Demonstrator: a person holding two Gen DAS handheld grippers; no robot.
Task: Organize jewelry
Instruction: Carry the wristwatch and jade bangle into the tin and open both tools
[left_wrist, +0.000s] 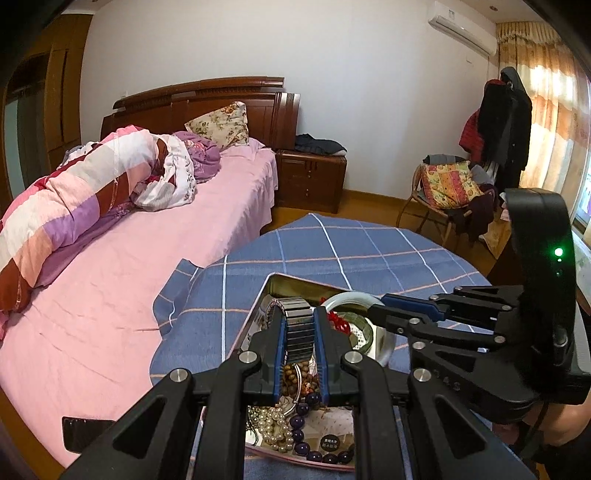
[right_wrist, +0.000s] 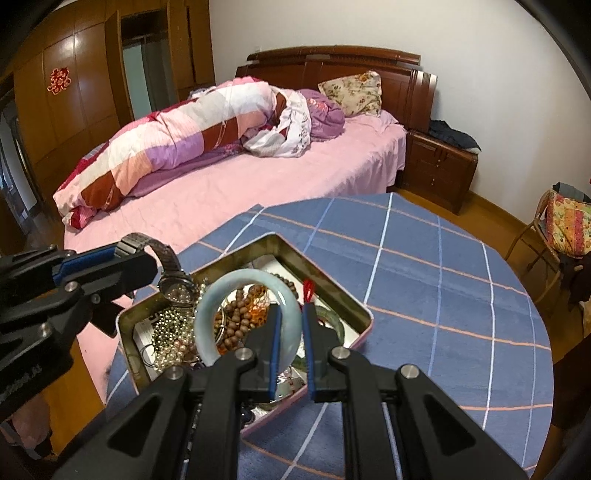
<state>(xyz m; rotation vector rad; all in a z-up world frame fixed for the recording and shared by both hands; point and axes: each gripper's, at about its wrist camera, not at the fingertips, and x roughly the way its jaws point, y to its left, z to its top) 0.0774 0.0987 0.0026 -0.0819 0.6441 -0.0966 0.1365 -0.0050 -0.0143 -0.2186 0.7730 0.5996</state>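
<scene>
1. Left wrist view: the left gripper (left_wrist: 299, 328) has its fingers clamped on the metal band of a wristwatch (left_wrist: 297, 332), which stands upright between the blue pads above an open tin box (left_wrist: 295, 283).
2. The tin box sits on a round table (left_wrist: 369, 251) covered by a blue checked cloth, beside a bed (left_wrist: 147, 258) with a pink sheet.
3. Under the watch lie brown wooden beads (left_wrist: 297, 376), a white pearl strand (left_wrist: 271, 428) and dark purple beads (left_wrist: 306, 439), all inside the box.
4. The right gripper (left_wrist: 376, 306) reaches in from the right over the box, its fingers closed on a pale jade bangle (left_wrist: 351, 297); a red tassel (left_wrist: 338, 319) lies just beside it.
5. Right wrist view: the right gripper (right_wrist: 291, 332) pinches the right side of the pale jade bangle (right_wrist: 221, 295), holding it on edge above the tin box (right_wrist: 347, 295), so the ring faces the camera.
6. Through the ring show the brown wooden beads (right_wrist: 240, 317); the pearl strand (right_wrist: 166, 332) lies at the left of the box and the red tassel (right_wrist: 308, 288) stands just behind the fingertips.
7. The left gripper (right_wrist: 122, 258) comes in from the left, holding the wristwatch (right_wrist: 173, 280) by its band, with the dial hanging at the box's left corner.
8. The table (right_wrist: 443, 277) stands close beside the bed (right_wrist: 240, 184).
</scene>
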